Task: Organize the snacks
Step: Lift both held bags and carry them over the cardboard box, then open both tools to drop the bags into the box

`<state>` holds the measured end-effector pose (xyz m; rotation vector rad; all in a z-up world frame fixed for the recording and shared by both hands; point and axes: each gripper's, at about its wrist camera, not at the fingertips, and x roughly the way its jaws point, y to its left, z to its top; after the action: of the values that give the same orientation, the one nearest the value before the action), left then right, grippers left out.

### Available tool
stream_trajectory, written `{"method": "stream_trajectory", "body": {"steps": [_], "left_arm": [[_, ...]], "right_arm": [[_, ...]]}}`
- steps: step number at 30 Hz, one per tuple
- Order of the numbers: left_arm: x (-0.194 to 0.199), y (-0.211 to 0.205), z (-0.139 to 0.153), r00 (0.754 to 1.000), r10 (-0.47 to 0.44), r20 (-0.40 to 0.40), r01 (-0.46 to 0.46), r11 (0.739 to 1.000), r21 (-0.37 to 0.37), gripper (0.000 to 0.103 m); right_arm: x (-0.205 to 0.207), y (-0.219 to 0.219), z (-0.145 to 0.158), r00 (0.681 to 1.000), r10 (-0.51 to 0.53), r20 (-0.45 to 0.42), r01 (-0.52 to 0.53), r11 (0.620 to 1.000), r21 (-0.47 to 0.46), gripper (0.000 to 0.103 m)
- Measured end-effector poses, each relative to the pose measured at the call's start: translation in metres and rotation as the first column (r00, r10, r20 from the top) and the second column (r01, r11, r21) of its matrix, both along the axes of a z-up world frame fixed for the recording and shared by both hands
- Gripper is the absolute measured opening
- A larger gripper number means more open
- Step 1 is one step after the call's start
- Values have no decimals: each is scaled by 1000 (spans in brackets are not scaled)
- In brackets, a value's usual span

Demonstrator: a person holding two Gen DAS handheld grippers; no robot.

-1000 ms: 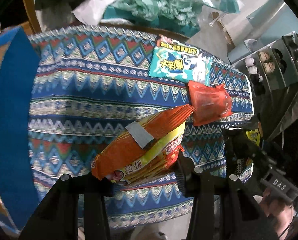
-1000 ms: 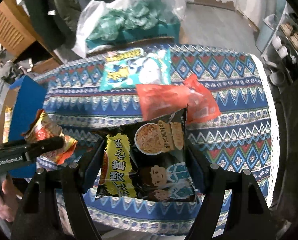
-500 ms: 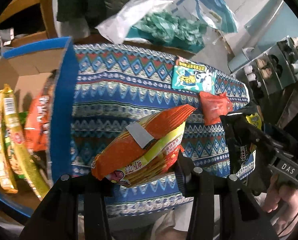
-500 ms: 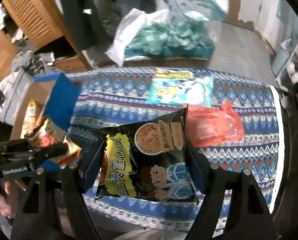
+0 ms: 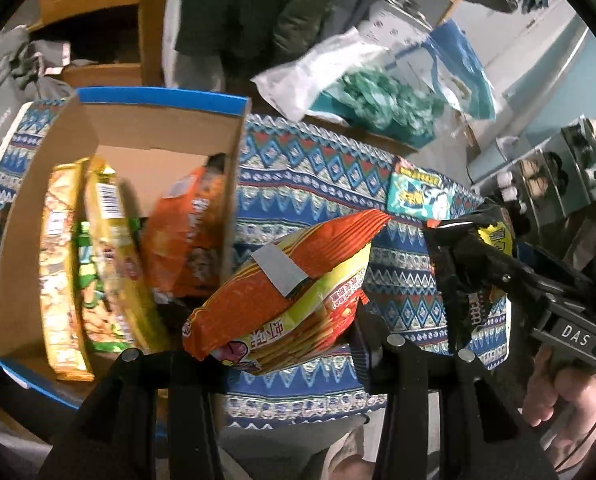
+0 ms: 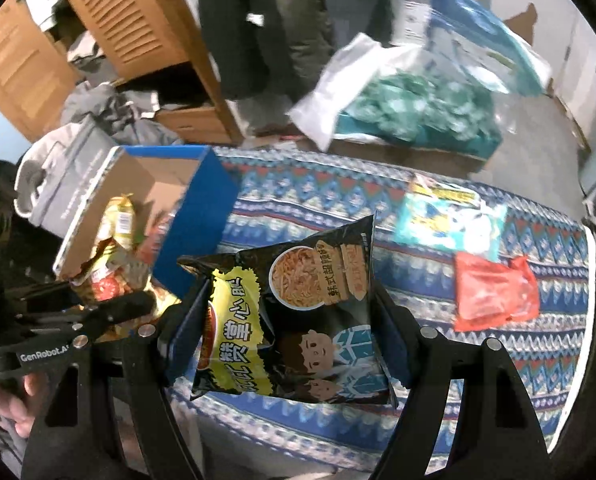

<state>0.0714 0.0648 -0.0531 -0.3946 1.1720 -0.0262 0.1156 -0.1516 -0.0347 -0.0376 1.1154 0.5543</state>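
Now, scene: counter (image 5: 318, 184) under a patterned cloth, box (image 5: 145, 120) at its left end
left gripper (image 5: 285, 344): jaws clamped on the orange pack (image 5: 273, 280), held up off the counter, just right of the box wall
orange pack: tilted, grey sticker on top, crimped end pointing up-right
right gripper (image 6: 285, 320): jaws closed on both side edges of the black pack (image 6: 298, 312), carried above the counter's near edge
black pack: upright-ish, yellow label on its left, noodle picture up top
box: open, blue rim, cardboard inside; several packs stand in it on edge, yellow, green and orange, blurred
teal pack (image 6: 450, 220): flat on the counter, far right
red pack (image 6: 494, 296): flat on the counter, just in front of the teal pack, edges may touch, can't tell
hands: one hand (image 5: 566, 392) on the right gripper's handle, other hand (image 6: 5, 400) on the left's
behind counter: white bag with green stuff (image 5: 370, 96), wooden furniture (image 6: 109, 20)
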Motion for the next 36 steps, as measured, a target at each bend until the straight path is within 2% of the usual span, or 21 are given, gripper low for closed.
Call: {"method": "stream_trajectory", "body": {"steps": [10, 22, 36], "left_arm": [[-16, 52, 12, 996, 76, 46, -77, 997, 22, 45], [-29, 110, -2, 985, 166, 46, -167, 985, 32, 45], [-31, 148, -21, 969, 247, 9, -247, 969, -2, 45]], "right_arm": [[-2, 71, 5, 996, 87, 6, -87, 996, 1, 77], [-2, 159, 1, 984, 180, 2, -180, 984, -10, 77], [7, 216, -14, 978, 206, -30, -206, 978, -20, 77]]}}
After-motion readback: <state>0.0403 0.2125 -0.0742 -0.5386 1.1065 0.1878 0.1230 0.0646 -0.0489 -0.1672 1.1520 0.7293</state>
